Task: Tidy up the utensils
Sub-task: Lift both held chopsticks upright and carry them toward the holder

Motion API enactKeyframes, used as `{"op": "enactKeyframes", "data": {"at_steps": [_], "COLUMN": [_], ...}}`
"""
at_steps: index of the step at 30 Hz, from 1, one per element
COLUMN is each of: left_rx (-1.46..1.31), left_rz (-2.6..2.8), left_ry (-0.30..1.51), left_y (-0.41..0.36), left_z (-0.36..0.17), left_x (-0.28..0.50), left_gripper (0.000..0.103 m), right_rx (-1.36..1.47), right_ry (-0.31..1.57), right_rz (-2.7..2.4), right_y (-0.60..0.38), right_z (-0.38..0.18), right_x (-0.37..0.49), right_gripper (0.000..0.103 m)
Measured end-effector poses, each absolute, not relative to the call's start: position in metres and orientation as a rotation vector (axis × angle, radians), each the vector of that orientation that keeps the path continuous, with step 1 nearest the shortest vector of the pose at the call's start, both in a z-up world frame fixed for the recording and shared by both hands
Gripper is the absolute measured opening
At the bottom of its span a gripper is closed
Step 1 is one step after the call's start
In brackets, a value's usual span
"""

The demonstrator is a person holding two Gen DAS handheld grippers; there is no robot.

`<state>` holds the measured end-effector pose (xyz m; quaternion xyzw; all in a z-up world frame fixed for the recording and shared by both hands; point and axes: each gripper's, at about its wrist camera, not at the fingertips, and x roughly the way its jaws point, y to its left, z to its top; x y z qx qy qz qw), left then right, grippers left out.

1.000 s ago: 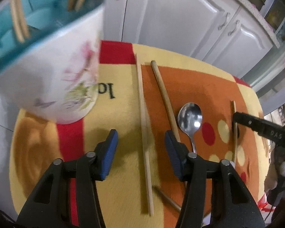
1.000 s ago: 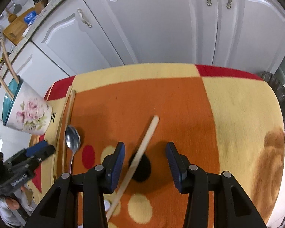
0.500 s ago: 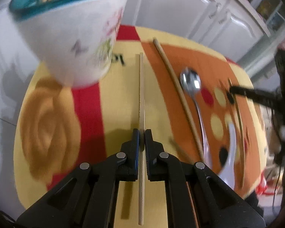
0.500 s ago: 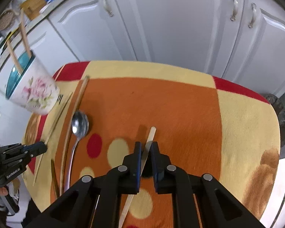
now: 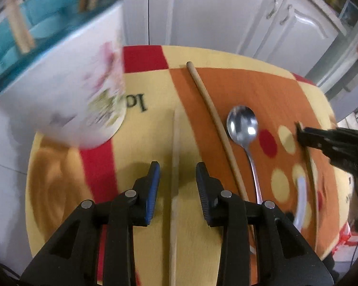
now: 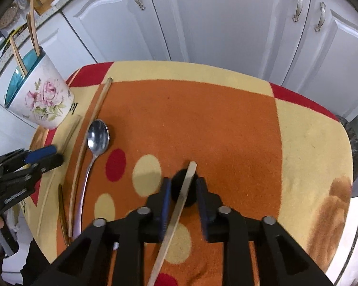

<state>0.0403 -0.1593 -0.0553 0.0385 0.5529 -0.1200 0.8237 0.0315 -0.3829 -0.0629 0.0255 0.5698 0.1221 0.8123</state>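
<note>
A pale chopstick (image 5: 175,143) lies on the yellow cloth between the blue pads of my left gripper (image 5: 176,166). Its jaws are opening and neither pad touches the stick. Up to the left stands the floral cup (image 5: 71,95) with a teal inside and wooden sticks in it. A long round stick (image 5: 210,104) and a metal spoon (image 5: 242,124) lie to the right. My right gripper (image 6: 183,183) straddles a flat wooden stick (image 6: 183,195) over a black dot. Its jaws are opening slightly, with a gap on each side of the stick.
The orange, yellow and red cloth (image 6: 202,119) covers a small round table. White cabinet doors (image 6: 226,23) stand close behind it. A white spoon (image 5: 300,200) and a dark thin stick (image 6: 62,209) lie near the front. The cloth's right half (image 6: 310,143) is bare.
Half a second ago both grippers were shut on their sticks; now both have parted, the left one widely. The left view is blurred and the cup looks nearer.
</note>
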Motion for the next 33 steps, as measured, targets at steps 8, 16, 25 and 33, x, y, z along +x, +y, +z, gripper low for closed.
{"op": "enactKeyframes", "data": {"at_steps": [8,16,25,33], "left_rx": [-0.02,-0.094,-0.121,-0.127], "left_rz": [-0.326,-0.34,-0.362,-0.357], "left_ry": [1.151,1.023,0.908,0.853], "left_y": [-0.139,-0.112,-0.089,-0.092], "left_z": [-0.042,0.016,0.062,0.081], "left_x": [0.045,0.018,-0.009,-0.018], "left_gripper": [0.004,0.004,0.004,0.004], "right_rx": [0.087,0.108,0.101,0.087], "right_ry": [1.144,1.014,0.883,0.811], "right_rz": [0.307,0.34,0.371,0.385], "right_y": [-0.377,-0.374,-0.368,-0.362], "right_z": [-0.036,0.02,0.078,0.113], "right_x": [0.032,0.021,-0.003,-0.018], "right_gripper": [0.007,0.006,0.005,0.005]}}
